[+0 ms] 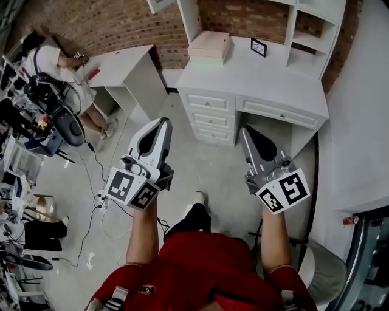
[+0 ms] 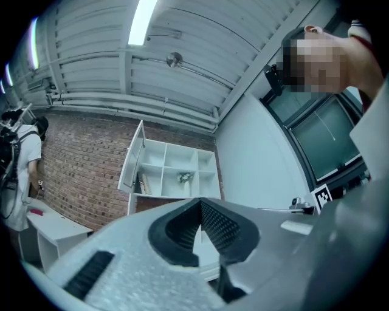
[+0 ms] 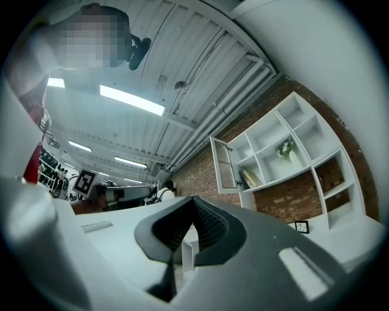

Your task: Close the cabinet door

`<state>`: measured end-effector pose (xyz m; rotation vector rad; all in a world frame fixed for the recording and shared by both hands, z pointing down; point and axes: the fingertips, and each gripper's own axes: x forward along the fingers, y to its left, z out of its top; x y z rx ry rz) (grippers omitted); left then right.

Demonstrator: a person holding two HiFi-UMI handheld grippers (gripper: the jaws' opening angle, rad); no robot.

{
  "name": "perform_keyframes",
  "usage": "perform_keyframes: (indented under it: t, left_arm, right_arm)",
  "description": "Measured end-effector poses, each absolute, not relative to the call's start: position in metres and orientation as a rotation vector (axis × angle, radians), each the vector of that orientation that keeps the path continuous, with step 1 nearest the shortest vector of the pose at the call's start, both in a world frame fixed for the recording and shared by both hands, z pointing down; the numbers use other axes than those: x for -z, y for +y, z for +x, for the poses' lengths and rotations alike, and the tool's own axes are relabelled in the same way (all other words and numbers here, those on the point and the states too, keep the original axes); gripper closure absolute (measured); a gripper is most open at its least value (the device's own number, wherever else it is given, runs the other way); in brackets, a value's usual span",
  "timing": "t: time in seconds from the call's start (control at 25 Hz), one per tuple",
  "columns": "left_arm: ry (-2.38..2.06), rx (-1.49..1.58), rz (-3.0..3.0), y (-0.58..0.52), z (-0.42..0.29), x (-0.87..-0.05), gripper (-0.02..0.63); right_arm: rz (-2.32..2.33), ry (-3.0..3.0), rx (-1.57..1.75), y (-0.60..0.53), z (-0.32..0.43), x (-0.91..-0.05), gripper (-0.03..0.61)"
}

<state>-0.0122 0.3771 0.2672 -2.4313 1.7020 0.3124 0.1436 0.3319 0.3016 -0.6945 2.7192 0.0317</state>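
Note:
The white wall cabinet [image 2: 176, 173] hangs on the brick wall above a desk, and its glass-paned door [image 2: 130, 159] stands swung open at the left side. In the right gripper view the same door [image 3: 222, 164] juts out from the open shelves [image 3: 273, 152]. Only the door's lower corner [image 1: 159, 5] shows at the top edge of the head view. My left gripper [image 1: 163, 121] and right gripper [image 1: 245, 130] are held side by side over the floor, some way short of the desk. Both point up toward the cabinet with nothing between their jaws. Left gripper [image 2: 200, 203] and right gripper [image 3: 193, 200] are shut.
A white desk [image 1: 255, 79] with drawers [image 1: 209, 115] stands under the cabinet, bearing a pale box [image 1: 209, 45] and a small picture frame [image 1: 258, 47]. A second white table [image 1: 124, 70] and a person [image 1: 55, 67] are at the left. Cables [image 1: 100, 200] lie on the floor.

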Motion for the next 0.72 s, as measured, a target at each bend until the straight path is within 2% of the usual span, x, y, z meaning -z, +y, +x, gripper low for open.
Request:
perform_keyframes:
  t: [0.32,0.72]
  left_arm:
    - [1.688,-0.381,-2.432,0.297,-0.078,-0.283,0.611]
    - [1.632,-0.429,-2.447,0.101,-0.214,-0.258,0.611]
  right_arm:
    - [-0.712,2.768,-0.082,0.264,0.086,-0.320,0.565]
    - [-0.748,2.768,-0.141,0.086,-0.039,-0.291,0.565]
